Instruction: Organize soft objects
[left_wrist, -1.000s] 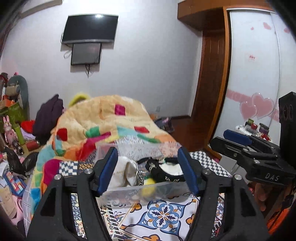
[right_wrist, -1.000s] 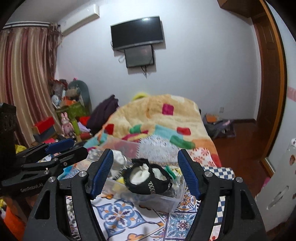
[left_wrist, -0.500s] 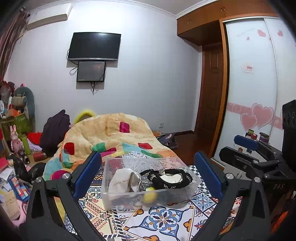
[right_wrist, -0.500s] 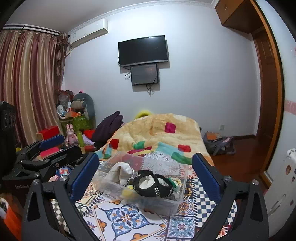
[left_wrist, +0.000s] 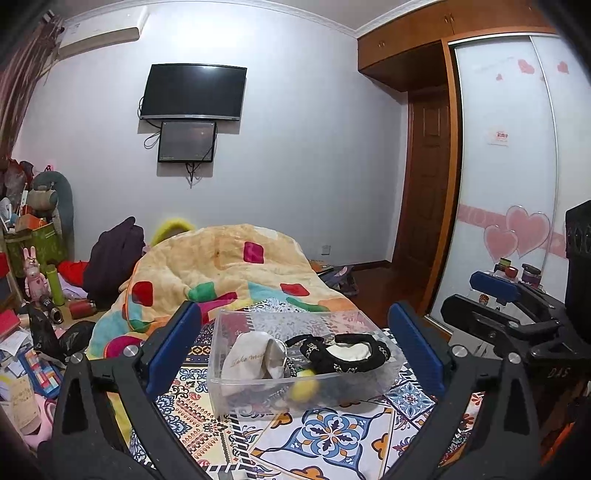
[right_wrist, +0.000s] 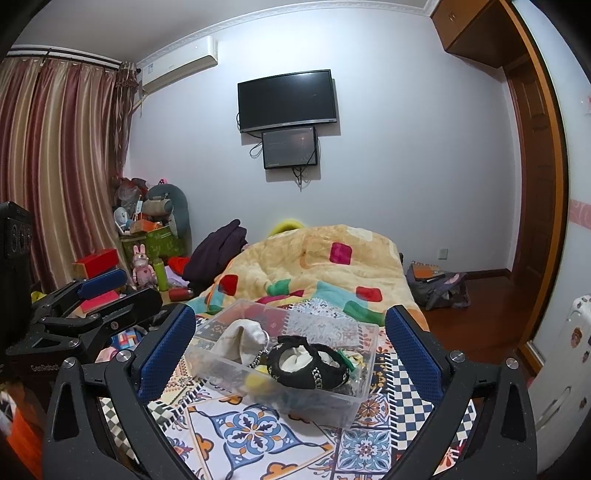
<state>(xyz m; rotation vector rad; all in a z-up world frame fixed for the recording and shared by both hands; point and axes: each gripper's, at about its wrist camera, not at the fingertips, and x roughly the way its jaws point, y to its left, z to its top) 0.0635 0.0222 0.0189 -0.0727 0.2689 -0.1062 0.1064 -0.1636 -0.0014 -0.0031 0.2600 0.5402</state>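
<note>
A clear plastic bin (left_wrist: 236, 391) (right_wrist: 325, 400) stands on the patterned bed cover. It holds a cream cloth bag (left_wrist: 251, 360) (right_wrist: 240, 338), a black soft item with a white lining (left_wrist: 343, 356) (right_wrist: 306, 365) and a yellow ball (left_wrist: 303, 387) (right_wrist: 256, 380). My left gripper (left_wrist: 293, 354) is open and empty, held back from the bin and above the bed. My right gripper (right_wrist: 291, 352) is open and empty too, beside the left one. Each gripper shows at the edge of the other's view.
A colourful quilt (left_wrist: 229, 269) is heaped on the bed beyond the bin. Dark clothes (left_wrist: 114, 254) and cluttered boxes and toys (right_wrist: 144, 251) lie to the left. A wardrobe (left_wrist: 506, 184) and door (left_wrist: 424, 184) stand to the right. A bag (right_wrist: 439, 288) lies on the floor.
Both grippers have opened wider and drawn back and up from the bin. The bin now looks smaller and lies wholly between the fingers.
</note>
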